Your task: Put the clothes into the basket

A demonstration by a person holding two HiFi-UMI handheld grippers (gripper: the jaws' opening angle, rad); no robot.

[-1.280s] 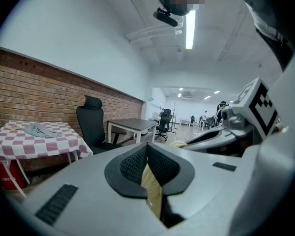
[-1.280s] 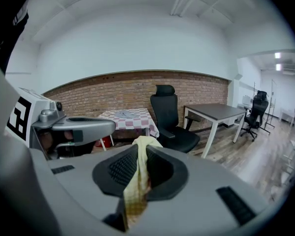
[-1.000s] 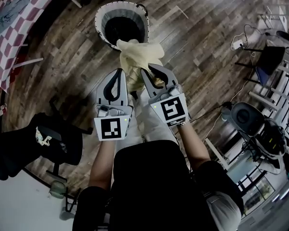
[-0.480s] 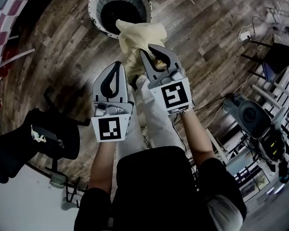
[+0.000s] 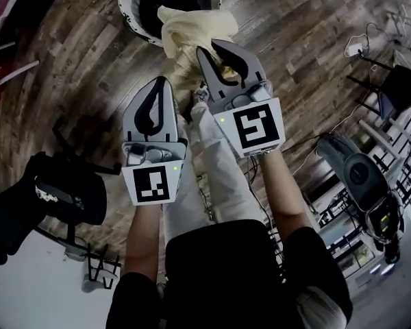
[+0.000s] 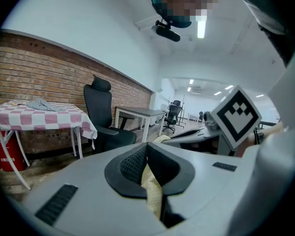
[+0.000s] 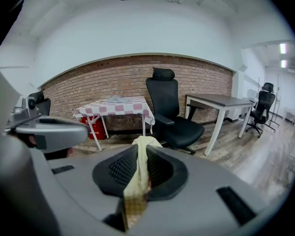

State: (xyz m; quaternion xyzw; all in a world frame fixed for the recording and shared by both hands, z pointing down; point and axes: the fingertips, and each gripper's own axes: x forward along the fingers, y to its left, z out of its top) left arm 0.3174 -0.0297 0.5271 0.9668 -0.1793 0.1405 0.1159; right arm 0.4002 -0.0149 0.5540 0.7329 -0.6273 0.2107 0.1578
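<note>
Left gripper (image 5: 163, 84) has its jaws closed on a fold of the pale yellow cloth (image 5: 192, 29); the left gripper view shows the fabric pinched between the ribbed pads. Right gripper (image 5: 214, 45), at 1 o'clock of the left and just beside it, has its jaws nearly together on the same cloth, with a strip running up between the pads and over their tips. Both grippers point forward and somewhat downward, above the person's pale trouser legs (image 5: 216, 170). The cloth is bunched between and ahead of the two grippers, clear of the wooden floor (image 5: 75, 67). In the head view its bulk overlaps the near rim of the basket (image 5: 128, 9) at 12 o'clock. Whether it hangs over the mouth or just short of it cannot be settled from this angle. Assessment: the step in hand is the carry to the basket, with release not yet due. Recommended: hold both grips firm, bring the bundle forward until all of it is over the dark opening, lower it inside, then part both pairs of jaws together. Risk noted: a trailing fold may catch on the rim. A black office chair (image 5: 55, 197) stands at 8 o'clock, well apart.
</note>
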